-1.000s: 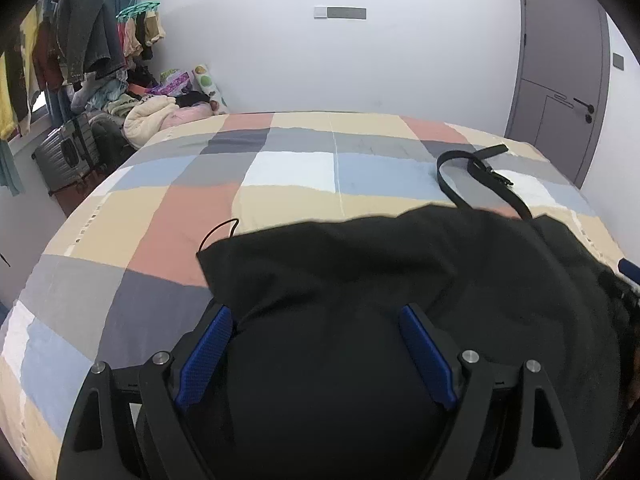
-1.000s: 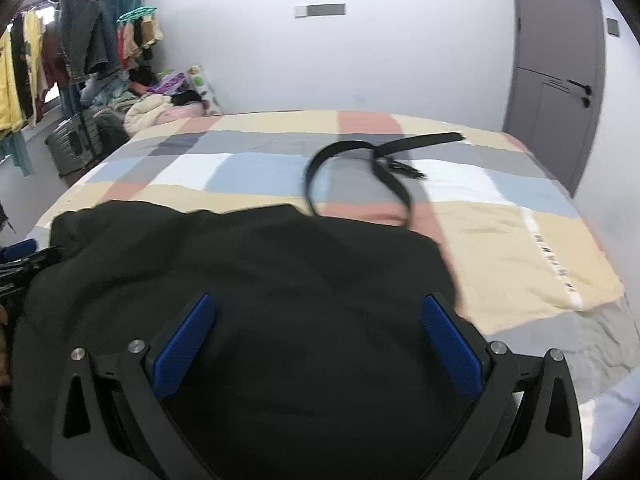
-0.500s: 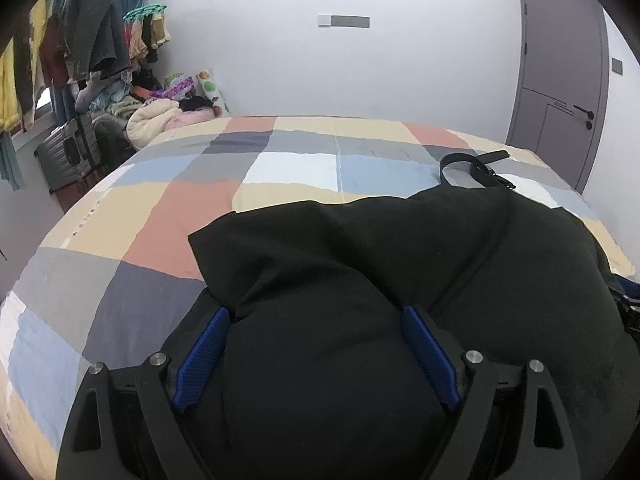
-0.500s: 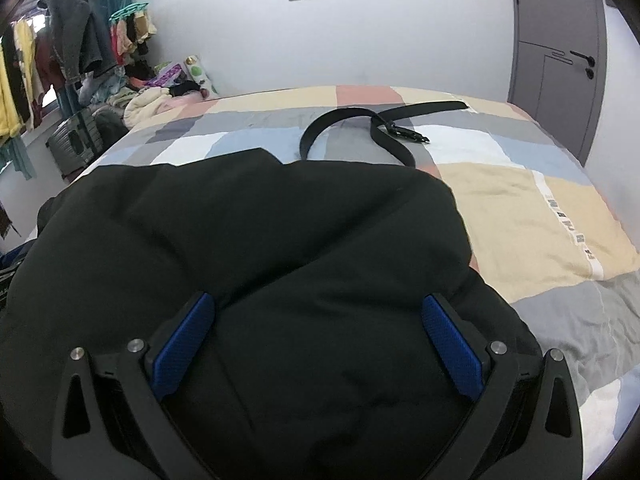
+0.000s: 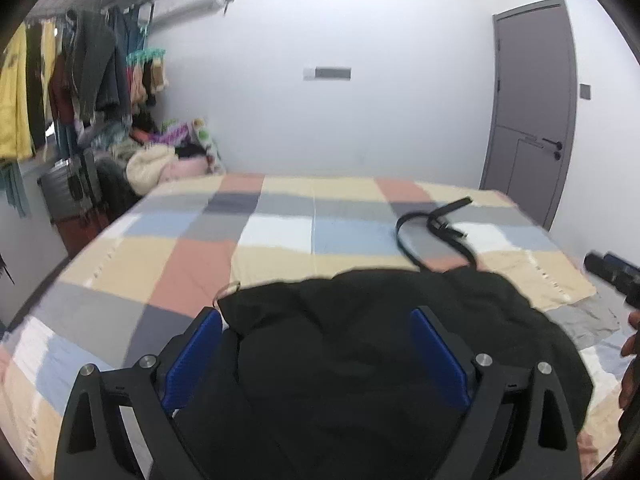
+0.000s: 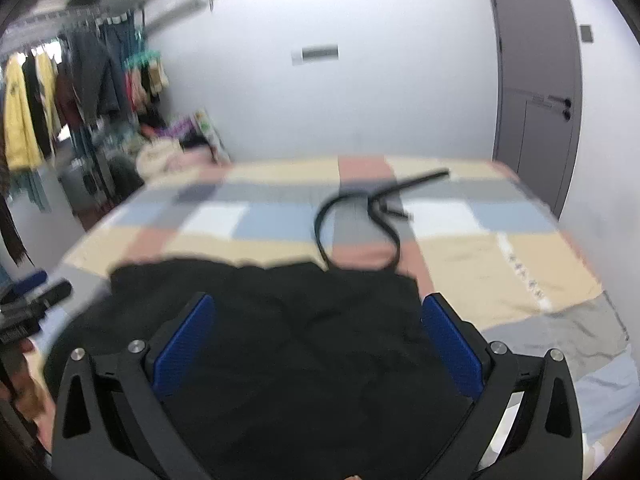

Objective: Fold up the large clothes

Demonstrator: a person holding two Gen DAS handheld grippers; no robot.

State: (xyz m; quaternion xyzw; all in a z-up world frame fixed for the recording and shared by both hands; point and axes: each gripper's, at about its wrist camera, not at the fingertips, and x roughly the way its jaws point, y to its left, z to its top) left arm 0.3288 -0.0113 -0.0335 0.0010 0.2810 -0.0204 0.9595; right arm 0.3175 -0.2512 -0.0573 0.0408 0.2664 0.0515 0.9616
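Note:
A large black garment (image 5: 360, 360) lies spread on the checked bed cover (image 5: 280, 232), near the front edge. My left gripper (image 5: 316, 314) hovers above its left part. The jaws are opening, and only the cloth below shows between the blue pads, which do not press on it. In the right wrist view the same garment (image 6: 300, 340) lies under my right gripper (image 6: 319, 300), which stands wide open over the garment's right part. The picture is blurred by motion.
A black belt (image 5: 436, 228) lies looped on the bed beyond the garment, also seen as the belt (image 6: 360, 216). A clothes rack (image 5: 80, 92) and piled laundry stand at the left. A grey door (image 5: 528, 112) is at the right. A person's hand (image 5: 630, 360) shows at the right edge.
Both grippers have risen and drawn back from the garment. The cloth that bulged up between the jaws now lies lower and flatter. More of the bed shows.

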